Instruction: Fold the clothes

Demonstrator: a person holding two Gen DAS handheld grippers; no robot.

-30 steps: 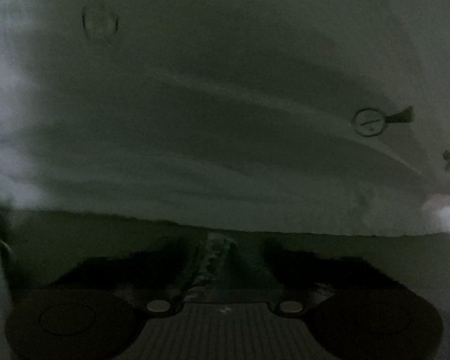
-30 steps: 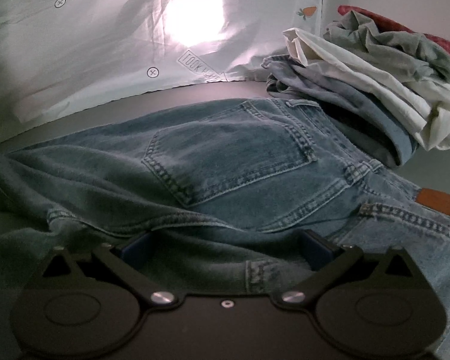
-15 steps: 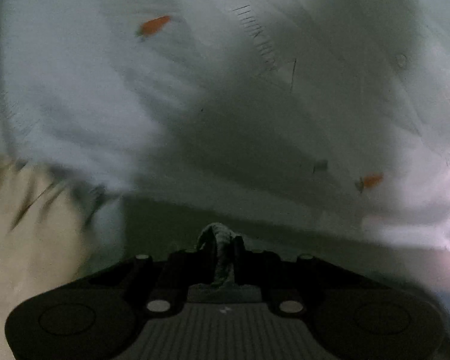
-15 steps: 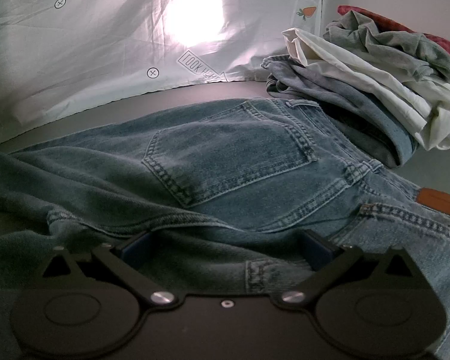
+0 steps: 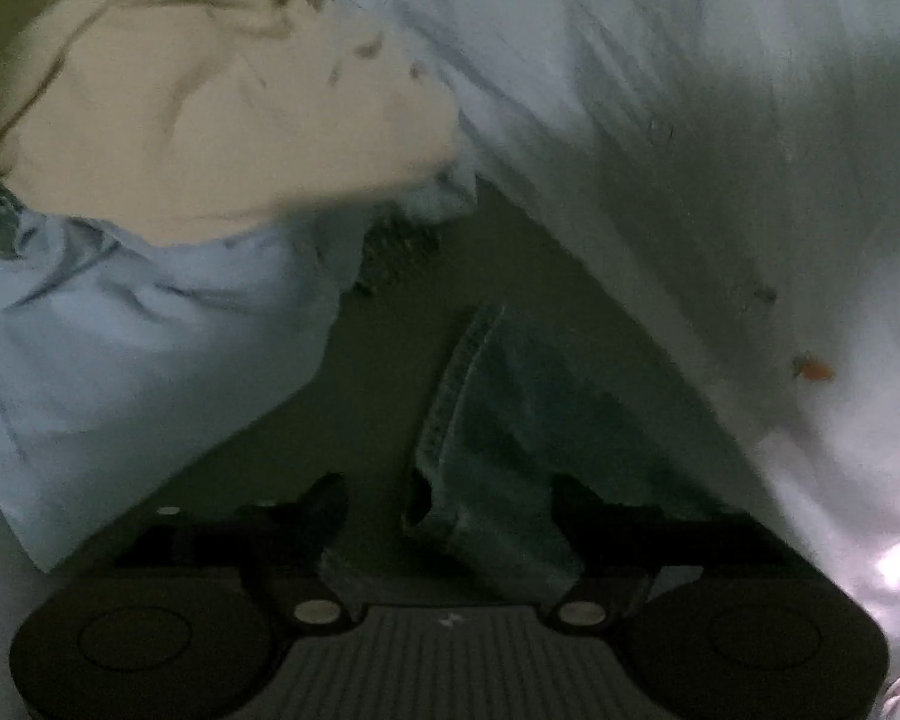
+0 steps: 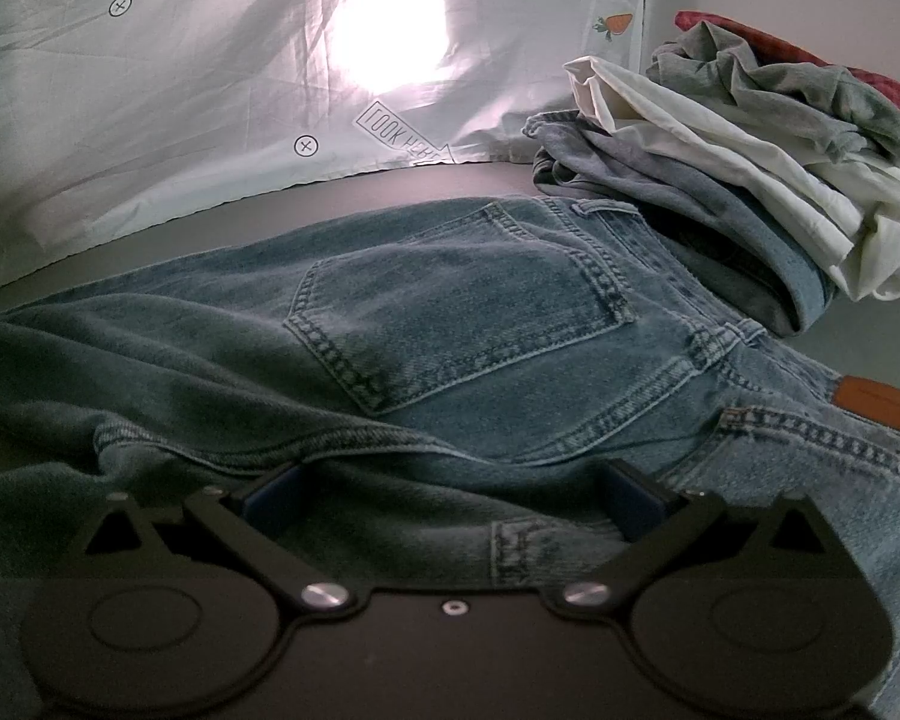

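Light blue jeans (image 6: 486, 324) lie back-side up across the grey table (image 6: 390, 186), back pocket and brown waist patch showing. My right gripper (image 6: 450, 492) is open and rests low on the denim near the seat, with fabric lying between its fingers. In the left wrist view my left gripper (image 5: 450, 510) is open, and a dark denim leg end (image 5: 486, 432) lies on the table between its fingers.
A heap of clothes (image 6: 750, 180) in denim, white, grey-green and red check sits at the right. A beige garment (image 5: 210, 108) on a pale blue one (image 5: 120, 330) lies at the left. A printed white sheet (image 6: 210, 90) hangs behind the table.
My left gripper was shut on a strip of denim and has opened, and its view has swung left to the beige and blue garments. My right gripper has not moved.
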